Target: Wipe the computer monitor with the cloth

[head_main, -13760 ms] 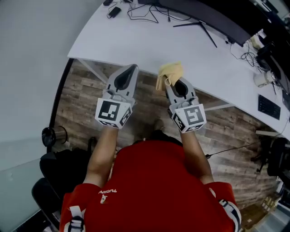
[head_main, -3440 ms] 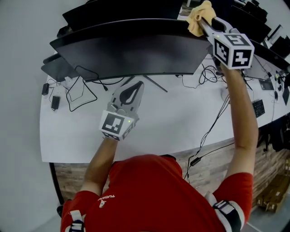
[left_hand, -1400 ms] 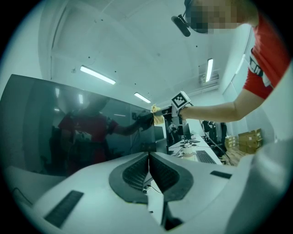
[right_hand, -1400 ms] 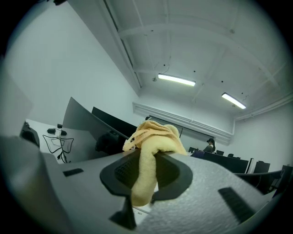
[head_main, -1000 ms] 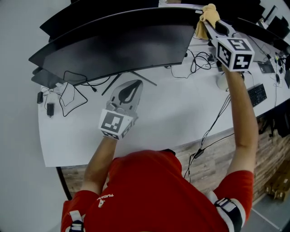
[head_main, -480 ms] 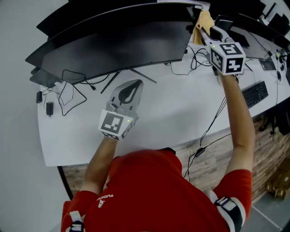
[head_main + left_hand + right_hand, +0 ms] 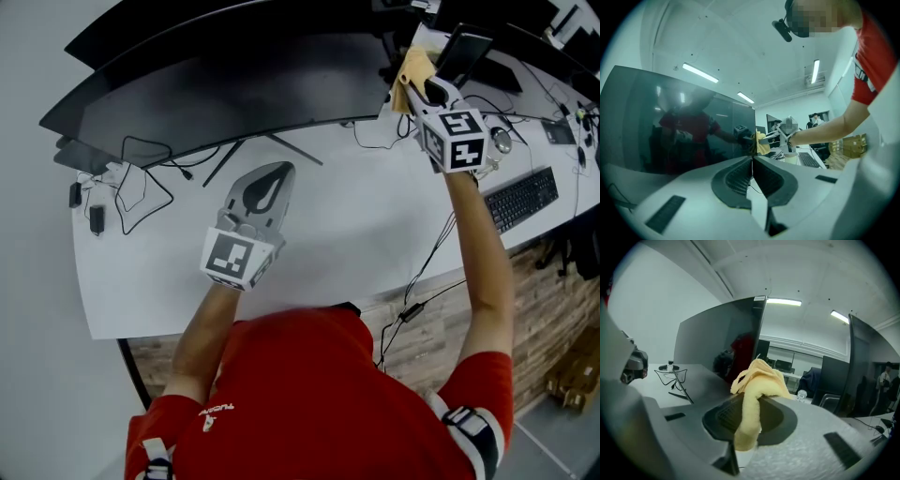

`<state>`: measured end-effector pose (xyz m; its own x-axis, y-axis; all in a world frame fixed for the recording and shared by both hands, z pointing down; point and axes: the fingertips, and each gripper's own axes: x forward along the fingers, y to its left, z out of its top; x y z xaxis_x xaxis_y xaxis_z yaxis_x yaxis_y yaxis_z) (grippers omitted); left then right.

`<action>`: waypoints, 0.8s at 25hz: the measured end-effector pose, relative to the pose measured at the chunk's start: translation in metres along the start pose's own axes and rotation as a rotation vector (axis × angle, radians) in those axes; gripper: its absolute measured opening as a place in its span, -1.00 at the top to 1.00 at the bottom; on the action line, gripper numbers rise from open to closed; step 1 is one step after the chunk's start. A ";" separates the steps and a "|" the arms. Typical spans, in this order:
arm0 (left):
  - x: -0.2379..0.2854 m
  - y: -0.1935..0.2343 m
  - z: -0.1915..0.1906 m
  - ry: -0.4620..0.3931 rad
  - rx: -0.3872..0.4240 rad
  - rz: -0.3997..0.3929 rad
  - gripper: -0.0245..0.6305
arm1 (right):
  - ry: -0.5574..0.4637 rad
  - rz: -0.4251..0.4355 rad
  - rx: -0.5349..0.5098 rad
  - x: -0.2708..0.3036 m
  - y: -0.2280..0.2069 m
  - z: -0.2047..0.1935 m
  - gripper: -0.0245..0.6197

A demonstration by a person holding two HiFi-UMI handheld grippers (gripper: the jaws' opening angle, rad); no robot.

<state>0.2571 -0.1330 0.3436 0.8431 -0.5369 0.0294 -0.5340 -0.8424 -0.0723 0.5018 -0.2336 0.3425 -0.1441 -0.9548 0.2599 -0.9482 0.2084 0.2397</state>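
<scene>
Beside the monitor, right tool clamps cloth; cables, keyboard nearby.

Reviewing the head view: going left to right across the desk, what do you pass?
Tangle of black cables → left gripper, shut and empty → right gripper, shut on the cloth → black keyboard. The monitor spans most of the width, so it has no place in the order.

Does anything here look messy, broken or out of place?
Nothing looks broken or spilled. The only untidy bit is a loose tangle of black cables at the left end of the white desk, in front of the curved black monitor. The yellow cloth is bunched in the right claw.
</scene>
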 end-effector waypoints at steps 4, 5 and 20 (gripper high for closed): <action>0.000 0.003 -0.008 0.001 0.002 -0.001 0.90 | 0.030 0.012 0.013 0.010 0.008 -0.029 0.70; 0.000 0.004 -0.009 0.005 0.002 0.002 0.90 | 0.035 0.014 0.015 0.012 0.010 -0.036 0.70; -0.005 0.016 -0.026 0.058 -0.005 0.041 0.90 | 0.127 0.051 0.053 0.039 0.033 -0.128 0.70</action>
<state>0.2432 -0.1448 0.3683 0.8152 -0.5729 0.0844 -0.5688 -0.8195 -0.0697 0.5010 -0.2369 0.4801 -0.1583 -0.9080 0.3879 -0.9547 0.2410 0.1745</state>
